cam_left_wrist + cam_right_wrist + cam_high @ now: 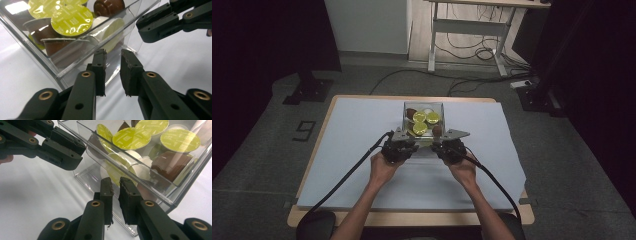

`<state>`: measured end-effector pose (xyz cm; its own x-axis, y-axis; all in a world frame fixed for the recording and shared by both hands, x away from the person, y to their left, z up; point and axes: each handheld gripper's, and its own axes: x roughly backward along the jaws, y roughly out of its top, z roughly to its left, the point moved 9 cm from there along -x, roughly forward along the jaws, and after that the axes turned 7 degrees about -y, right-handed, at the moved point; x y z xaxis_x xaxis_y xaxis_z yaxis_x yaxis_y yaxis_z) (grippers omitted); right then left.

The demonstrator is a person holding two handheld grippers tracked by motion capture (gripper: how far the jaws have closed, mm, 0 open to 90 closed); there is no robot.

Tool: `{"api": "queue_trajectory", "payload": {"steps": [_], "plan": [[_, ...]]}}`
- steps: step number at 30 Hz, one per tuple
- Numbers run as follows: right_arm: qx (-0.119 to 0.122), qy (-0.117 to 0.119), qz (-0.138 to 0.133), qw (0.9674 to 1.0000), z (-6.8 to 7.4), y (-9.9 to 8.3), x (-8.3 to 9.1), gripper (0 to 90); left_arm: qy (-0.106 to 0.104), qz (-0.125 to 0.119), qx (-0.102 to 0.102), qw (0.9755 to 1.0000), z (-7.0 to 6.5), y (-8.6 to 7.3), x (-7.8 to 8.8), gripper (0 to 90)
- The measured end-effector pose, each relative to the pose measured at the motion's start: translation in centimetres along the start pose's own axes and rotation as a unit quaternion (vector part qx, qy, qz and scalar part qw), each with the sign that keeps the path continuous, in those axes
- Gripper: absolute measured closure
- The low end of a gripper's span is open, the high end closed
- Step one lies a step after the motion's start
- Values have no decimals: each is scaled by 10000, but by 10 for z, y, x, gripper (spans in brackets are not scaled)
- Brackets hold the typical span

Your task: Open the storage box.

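White bench (362,150): clear box (424,106) of capsules (420,128) sits just ahead of both my tools, left tool (112,56) & right tool (115,182) each slightly apart, gripping nothing.

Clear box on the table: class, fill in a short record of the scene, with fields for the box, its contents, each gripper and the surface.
box: clear plastic box, open on top, near the table's middle
contents: coffee capsules, some with yellow-green foil lids, some brown
left gripper: fingers slightly apart, at the box's near wall
right gripper: fingers slightly apart, at the box's near wall
surface: pale sheet on a wooden table
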<state>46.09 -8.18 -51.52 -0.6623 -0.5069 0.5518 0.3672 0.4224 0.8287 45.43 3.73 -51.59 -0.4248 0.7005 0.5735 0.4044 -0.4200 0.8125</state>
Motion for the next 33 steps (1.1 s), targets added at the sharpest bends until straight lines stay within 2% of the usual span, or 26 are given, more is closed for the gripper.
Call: {"api": "queue_trajectory", "payload": {"steps": [4,8,14,18,20,23,26,33], "plan": [[-40,2,-18,10000,-1,0,-1,826,-14,-44,66,10000,0,2,-1,774],[-35,-25,-42,10000,-1,1,-1,825,16,-3,49,10000,-1,1,-2,777],[-70,61,-91,9999,0,3,-2,835,-9,-40,64,10000,-1,2,-2,778],[-27,56,-62,10000,1,3,-3,835,124,105,-13,9999,-1,-1,0,757],[-1,56,-66,10000,1,4,-3,835,129,114,-8,9999,0,-1,0,752],[16,32,-48,10000,1,3,-2,835,259,170,38,9995,4,-2,0,737],[48,12,-45,10000,1,3,-2,836,146,150,102,9997,7,-2,-2,733],[32,91,-108,9999,2,5,-2,864,84,-53,129,9999,7,-1,-8,770]]}}
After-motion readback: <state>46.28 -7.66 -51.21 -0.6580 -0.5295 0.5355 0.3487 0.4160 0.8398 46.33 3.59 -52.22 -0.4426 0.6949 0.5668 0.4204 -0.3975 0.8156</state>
